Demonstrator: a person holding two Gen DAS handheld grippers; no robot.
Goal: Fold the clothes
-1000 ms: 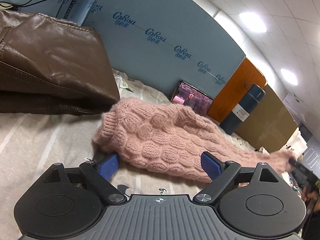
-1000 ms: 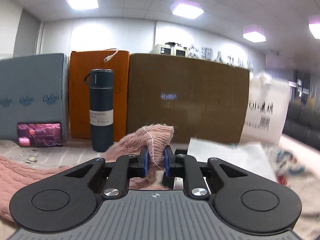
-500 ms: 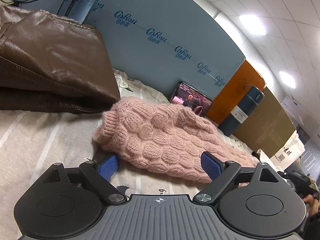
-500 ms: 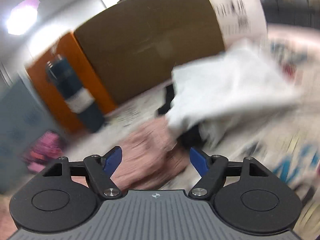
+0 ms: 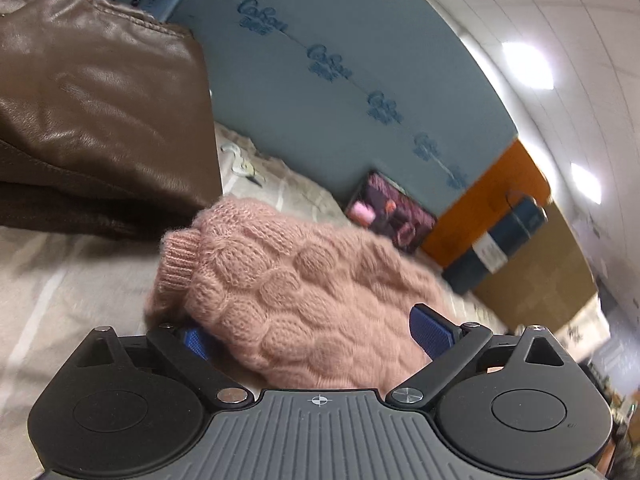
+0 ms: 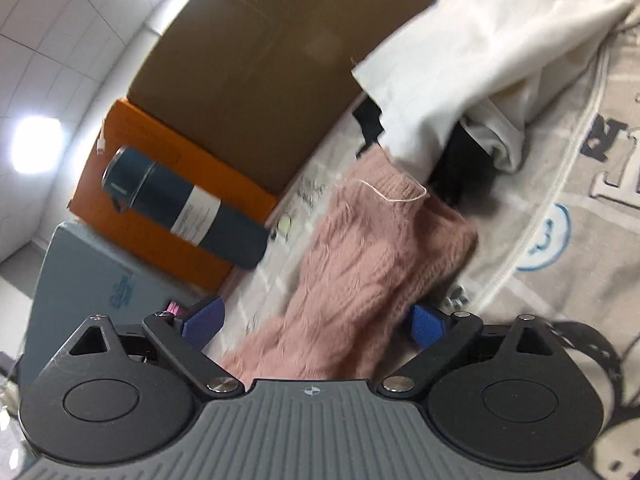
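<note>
Lying across a pale striped bedcover, the pink knitted sweater fills the middle of the left wrist view, its ribbed cuff end turned toward the left. Left gripper: blue-padded fingers spread wide apart, one on each side of the knit, nothing clamped between them; the left finger is partly hidden under the sweater's edge. Brown leather jacket: folded, at upper left, just beside the cuff end. Grey-blue printed board: upright behind. Small dark picture card: propped at the board's base. Orange box and dark blue flask: further right, blurred.

Right wrist view, tilted. Right gripper: fingers likewise wide apart, straddling the far end of the sweater, gripping nothing. Loose pale thread: on the sweater's ribbed hem. White garment: crumpled, touching that hem, with dark cloth beneath it. Grey printed garment: at right. Flask, orange box and brown cardboard panel: behind.
</note>
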